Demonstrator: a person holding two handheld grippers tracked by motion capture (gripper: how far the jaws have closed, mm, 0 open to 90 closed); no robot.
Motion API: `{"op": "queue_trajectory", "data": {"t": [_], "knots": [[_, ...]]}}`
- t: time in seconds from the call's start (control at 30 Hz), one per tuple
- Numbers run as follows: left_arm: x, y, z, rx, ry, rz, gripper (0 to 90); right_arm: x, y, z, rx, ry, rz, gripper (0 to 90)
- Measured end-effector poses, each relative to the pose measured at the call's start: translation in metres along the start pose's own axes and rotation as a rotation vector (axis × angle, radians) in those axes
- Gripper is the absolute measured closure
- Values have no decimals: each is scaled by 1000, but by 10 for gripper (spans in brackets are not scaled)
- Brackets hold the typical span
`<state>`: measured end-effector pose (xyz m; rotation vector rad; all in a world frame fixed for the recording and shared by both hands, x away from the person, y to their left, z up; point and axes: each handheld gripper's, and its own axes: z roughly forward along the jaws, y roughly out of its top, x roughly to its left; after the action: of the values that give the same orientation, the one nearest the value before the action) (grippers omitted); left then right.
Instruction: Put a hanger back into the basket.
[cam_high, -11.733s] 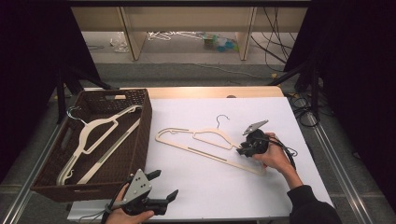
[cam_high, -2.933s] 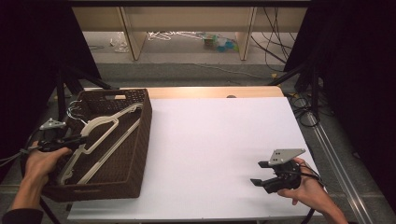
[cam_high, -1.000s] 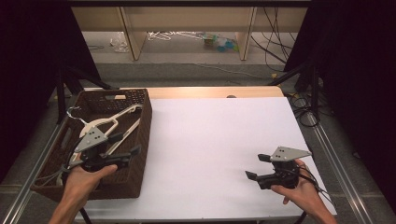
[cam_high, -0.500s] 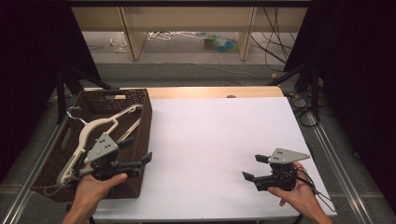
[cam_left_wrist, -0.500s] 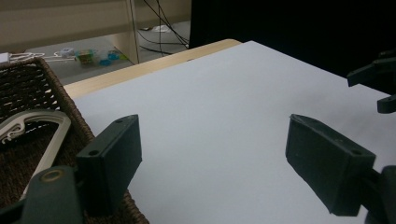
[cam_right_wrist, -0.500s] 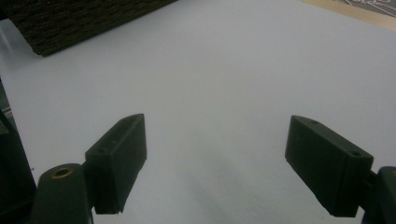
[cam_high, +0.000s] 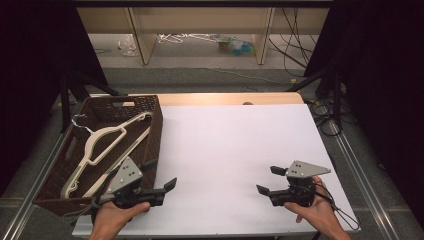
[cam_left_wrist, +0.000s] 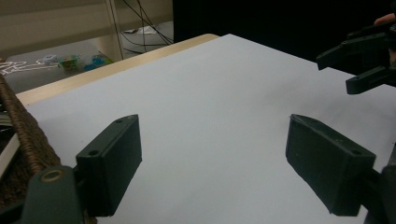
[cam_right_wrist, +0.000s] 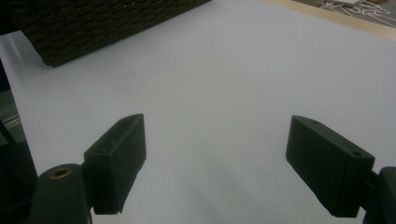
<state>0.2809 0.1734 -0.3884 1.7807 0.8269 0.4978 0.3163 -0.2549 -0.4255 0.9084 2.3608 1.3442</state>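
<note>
A dark woven basket (cam_high: 150, 107) stands at the table's left and holds cream clothes hangers (cam_high: 107, 137) with a wire hook at the far end. My left gripper (cam_high: 160, 173) hovers just right of the basket's near corner, over the white table sheet (cam_high: 225, 145), open with nothing between its jaws. At the front right, my right gripper (cam_high: 269, 180) is also open and empty, pointing left. The left gripper view has its own gripper (cam_left_wrist: 215, 172) wide apart over bare sheet, the basket (cam_left_wrist: 18, 140) at the left edge and the right gripper (cam_left_wrist: 359, 60) at the upper right.
The right gripper view looks past its own gripper (cam_right_wrist: 215, 168) across the sheet to the basket (cam_right_wrist: 93, 23). A wooden table strip (cam_high: 225, 98) runs along the far edge. Beyond it are shelving legs, cables and loose hangers (cam_high: 185, 37) on the floor.
The hanger once on the sheet now lies in the basket. My left gripper has moved right, from over the basket to the sheet beside it. The right gripper has barely shifted.
</note>
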Motion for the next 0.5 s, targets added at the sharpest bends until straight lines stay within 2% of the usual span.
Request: {"op": "queue_trajectory", "data": {"t": [0.07,0.1,0.13,0.23,0.3,0.33,0.37,0.4,0.47,0.5], "knots": [[-3,-3,3,3,-15,-1,182,0,-1,2,-18,-10,-23,199],[-4,-5,4,9,-14,14,182,1,-2,3,-9,3,-14,199],[-5,-7,5,11,-15,-1,182,1,-3,3,-2,12,-19,193],[-7,-12,8,12,-19,2,181,3,-3,4,-10,12,-16,191],[-10,-16,11,8,-24,-9,179,3,-2,3,-30,13,-22,188],[-11,-18,11,15,-21,6,179,4,-2,3,-31,15,-17,189],[-12,-20,13,10,-25,-4,178,5,-2,2,-35,14,-17,188],[-13,-22,14,14,-28,5,178,4,-2,3,-44,11,-30,188],[-14,-25,15,19,-27,18,177,6,-2,2,-37,9,-14,187],[-15,-27,15,18,-29,7,176,7,-3,2,-37,15,-13,187]]}}
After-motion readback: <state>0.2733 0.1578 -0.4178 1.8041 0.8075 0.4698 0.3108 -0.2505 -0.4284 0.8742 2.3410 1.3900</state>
